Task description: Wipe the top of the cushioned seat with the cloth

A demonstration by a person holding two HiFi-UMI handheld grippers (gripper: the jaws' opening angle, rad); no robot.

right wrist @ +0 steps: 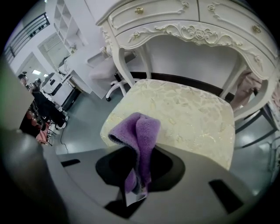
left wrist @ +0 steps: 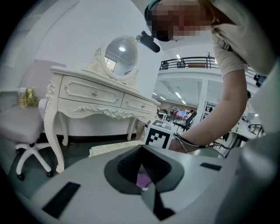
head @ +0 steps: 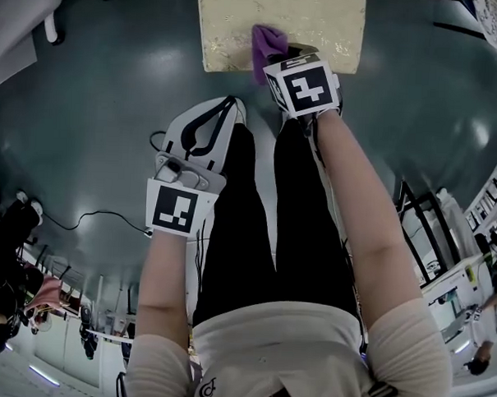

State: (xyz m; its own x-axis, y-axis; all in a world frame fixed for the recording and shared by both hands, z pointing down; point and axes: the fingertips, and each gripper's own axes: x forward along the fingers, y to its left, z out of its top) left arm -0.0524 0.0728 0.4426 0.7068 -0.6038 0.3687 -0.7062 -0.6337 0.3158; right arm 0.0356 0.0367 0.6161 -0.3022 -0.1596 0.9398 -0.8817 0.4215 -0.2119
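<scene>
I can read no words or numbers anywhere. My left marker cube (head: 176, 208) and right marker cube (head: 307, 87) show only black-and-white squares, and my shirt emblem (head: 207, 388) is illegible.

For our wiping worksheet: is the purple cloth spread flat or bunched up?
Bunched up: the cloth sticks up in folds from the right gripper, its jaws shut on it, not laid flat on the seat.

cloth (right wrist: 139, 131): purple | cushioned seat (right wrist: 192, 109): cream, floral brocade | dressing table (left wrist: 87, 94): white | floor (head: 113, 105): dark grey-green
</scene>
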